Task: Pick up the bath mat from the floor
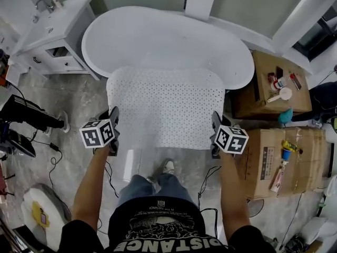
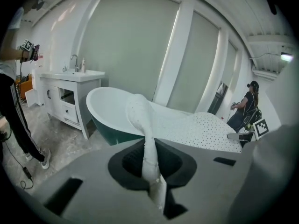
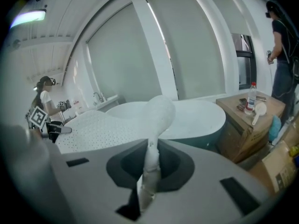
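The white bath mat (image 1: pixel 164 107), dotted with small holes, hangs stretched between both grippers above the floor, with its far edge against the tub's rim. My left gripper (image 1: pixel 112 116) is shut on the mat's near left corner, and my right gripper (image 1: pixel 215 121) is shut on the near right corner. In the left gripper view a twisted fold of the mat (image 2: pixel 150 162) runs up from between the closed jaws of the left gripper (image 2: pixel 153 180) and spreads out to the right. The right gripper view shows the same: the right gripper (image 3: pixel 148 174) pinches a bunched fold of the mat (image 3: pixel 161 113).
A white oval bathtub (image 1: pixel 158 33) stands just beyond the mat. A white vanity with a sink (image 1: pixel 55 28) is at the far left. Cardboard boxes (image 1: pixel 276 86) with bottles and tools line the right side. Cables (image 1: pixel 55 159) trail over the grey floor near my feet (image 1: pixel 168 166). Other people stand nearby.
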`<act>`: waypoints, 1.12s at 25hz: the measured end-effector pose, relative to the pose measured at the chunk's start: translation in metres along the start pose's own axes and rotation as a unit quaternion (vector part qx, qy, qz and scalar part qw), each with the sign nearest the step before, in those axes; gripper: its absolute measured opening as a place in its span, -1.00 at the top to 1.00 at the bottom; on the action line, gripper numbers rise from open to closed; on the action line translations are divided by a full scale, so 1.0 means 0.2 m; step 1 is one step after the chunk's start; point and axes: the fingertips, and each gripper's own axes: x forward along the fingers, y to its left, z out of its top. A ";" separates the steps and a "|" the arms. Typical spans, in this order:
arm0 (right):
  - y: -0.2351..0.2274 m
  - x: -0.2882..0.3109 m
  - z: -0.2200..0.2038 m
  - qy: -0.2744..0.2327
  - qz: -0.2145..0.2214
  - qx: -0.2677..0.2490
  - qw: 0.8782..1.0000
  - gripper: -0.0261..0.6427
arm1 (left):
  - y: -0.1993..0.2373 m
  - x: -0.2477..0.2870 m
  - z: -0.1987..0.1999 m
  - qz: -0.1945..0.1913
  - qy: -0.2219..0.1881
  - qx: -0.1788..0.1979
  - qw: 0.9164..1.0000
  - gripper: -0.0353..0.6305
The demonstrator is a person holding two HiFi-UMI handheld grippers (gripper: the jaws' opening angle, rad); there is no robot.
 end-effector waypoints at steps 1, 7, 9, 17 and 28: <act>0.00 -0.02 0.04 -0.006 0.001 -0.005 1.000 0.85 | -0.03 -0.01 0.04 -0.001 -0.007 0.000 1.000 0.80; 0.05 -0.13 0.30 -0.047 0.005 -0.025 0.999 0.85 | -0.12 -0.09 0.27 -0.003 -0.044 0.014 0.999 0.80; 0.08 -0.16 0.37 -0.060 0.005 -0.027 0.998 0.85 | -0.14 -0.11 0.34 -0.005 -0.056 0.017 0.998 0.80; 0.18 -0.26 0.58 -0.093 -0.001 -0.050 0.994 0.85 | -0.16 -0.20 0.57 -0.018 -0.092 0.050 0.994 0.80; 0.40 -0.34 0.85 -0.159 -0.016 -0.063 0.985 0.85 | -0.13 -0.29 0.91 -0.030 -0.142 0.095 0.985 0.80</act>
